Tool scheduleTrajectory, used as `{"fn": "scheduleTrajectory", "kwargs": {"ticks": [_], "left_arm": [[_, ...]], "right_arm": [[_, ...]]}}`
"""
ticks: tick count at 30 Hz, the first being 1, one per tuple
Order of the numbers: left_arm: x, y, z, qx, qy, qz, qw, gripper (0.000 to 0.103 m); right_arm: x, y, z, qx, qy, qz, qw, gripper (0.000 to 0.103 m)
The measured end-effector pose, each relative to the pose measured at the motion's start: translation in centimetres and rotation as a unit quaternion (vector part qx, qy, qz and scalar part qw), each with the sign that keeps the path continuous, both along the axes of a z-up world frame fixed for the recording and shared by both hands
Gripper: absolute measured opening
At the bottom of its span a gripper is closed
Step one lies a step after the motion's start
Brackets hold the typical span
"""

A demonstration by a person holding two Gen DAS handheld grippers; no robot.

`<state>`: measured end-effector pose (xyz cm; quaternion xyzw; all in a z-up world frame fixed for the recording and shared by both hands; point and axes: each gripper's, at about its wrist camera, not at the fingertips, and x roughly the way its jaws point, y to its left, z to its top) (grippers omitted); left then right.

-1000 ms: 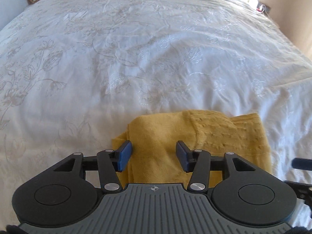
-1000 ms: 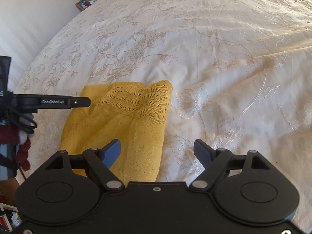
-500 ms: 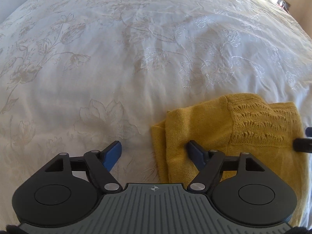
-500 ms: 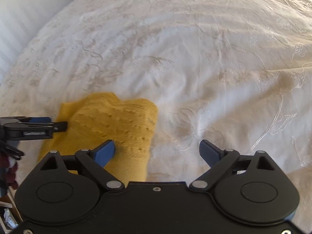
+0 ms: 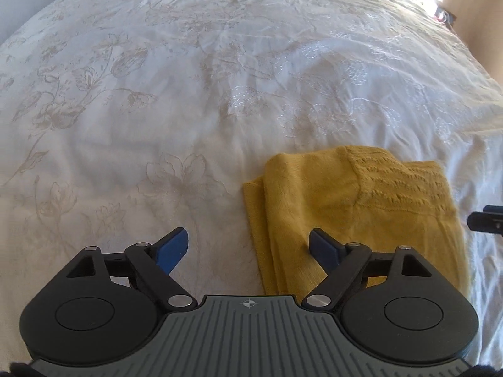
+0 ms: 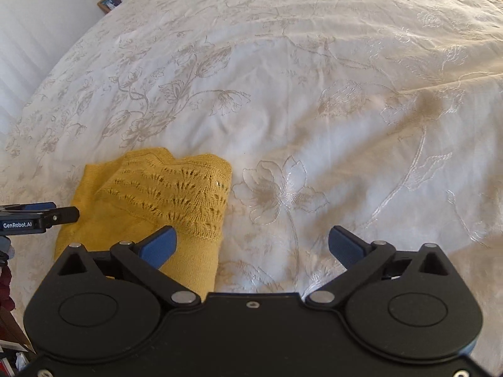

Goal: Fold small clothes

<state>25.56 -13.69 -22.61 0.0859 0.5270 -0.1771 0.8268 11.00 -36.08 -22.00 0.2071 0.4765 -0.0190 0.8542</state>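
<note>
Both sets of fingers have just spread wide off the folded yellow sweater, which lies flat on the bed, left gripper straddling its left edge, right gripper its right edge, "GenRobot.AI" readable on the left one.

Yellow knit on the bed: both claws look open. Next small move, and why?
Probably pull both claws back. The yellow knit lies in a folded stack on the bedspread. The left claw and right claw have just been opening, and neither pinches cloth; each straddles one side edge of the knit.
</note>
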Motion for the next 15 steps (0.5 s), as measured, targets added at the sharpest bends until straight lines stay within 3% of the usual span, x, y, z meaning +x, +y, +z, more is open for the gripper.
{"fn": "scheduleTrajectory", "kwargs": {"ticks": [5, 9, 12, 15], "left_arm": [[-4.4, 0.3, -0.5, 0.006, 0.019, -0.002, 0.9998, 0.084], [-7.1, 1.9, -1.6, 0.011, 0.035, 0.022, 0.9991, 0.085], [-8.4, 3.5, -2.4, 0.017, 0.041, 0.037, 0.9984, 0.088], [-9.1, 5.1, -2.7, 0.011, 0.047, 0.069, 0.9964, 0.094]], "right_arm": [[-2.3, 2.5, -0.1, 0.027, 0.0, 0.039, 0.999, 0.102], [-4.3, 4.6, -1.7, 0.043, 0.035, 0.105, 0.993, 0.102], [-5.7, 5.6, -3.2, 0.006, 0.088, 0.141, 0.986, 0.102], [-7.4, 5.6, -3.6, -0.026, 0.1, 0.149, 0.983, 0.102]]}}
